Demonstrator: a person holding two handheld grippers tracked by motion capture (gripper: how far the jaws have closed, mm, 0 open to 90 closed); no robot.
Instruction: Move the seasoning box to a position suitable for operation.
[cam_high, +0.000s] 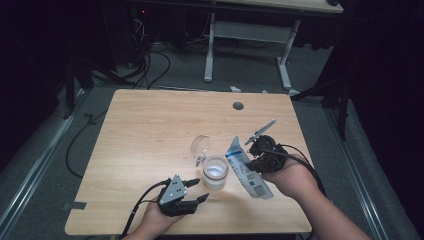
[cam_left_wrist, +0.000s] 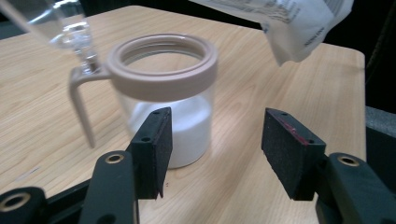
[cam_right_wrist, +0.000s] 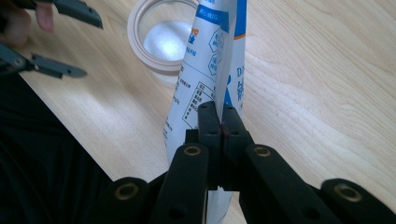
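You are pinching the white-and-blue pouch (cam_high: 246, 170) flat between the pressed-together pads of your right gripper (cam_high: 256, 161), just right of centre in the lower half of the high view. In that view the pouch's long axis is running on a slant, from its upper end at the left, beside the jar (cam_high: 215, 172), down to its lower end at the right, near your right hand (cam_high: 290, 176). In the right gripper view the pouch (cam_right_wrist: 208, 74) is standing edge-on up the middle of the frame, its far end pointing toward the jar's open mouth (cam_right_wrist: 163, 39) in the upper left.

You are holding your left gripper (cam_high: 199, 190) in the lower middle of the high view, its jaws spread with nothing between them, pointing to the right at the jar's base. In the left gripper view the two black pads (cam_left_wrist: 156, 144) are standing well apart, and the jar (cam_left_wrist: 170, 102) is sitting just beyond the left pad, upright, with white powder in its lower part and a beige ring around its rim. Its clear lid (cam_high: 201, 146) is hanging open on the far side. A corner of the pouch (cam_left_wrist: 299, 25) is hanging in the upper right of that frame, above and to the right of the jar, apart from it.

The jar is resting on the wooden table (cam_high: 150, 130).
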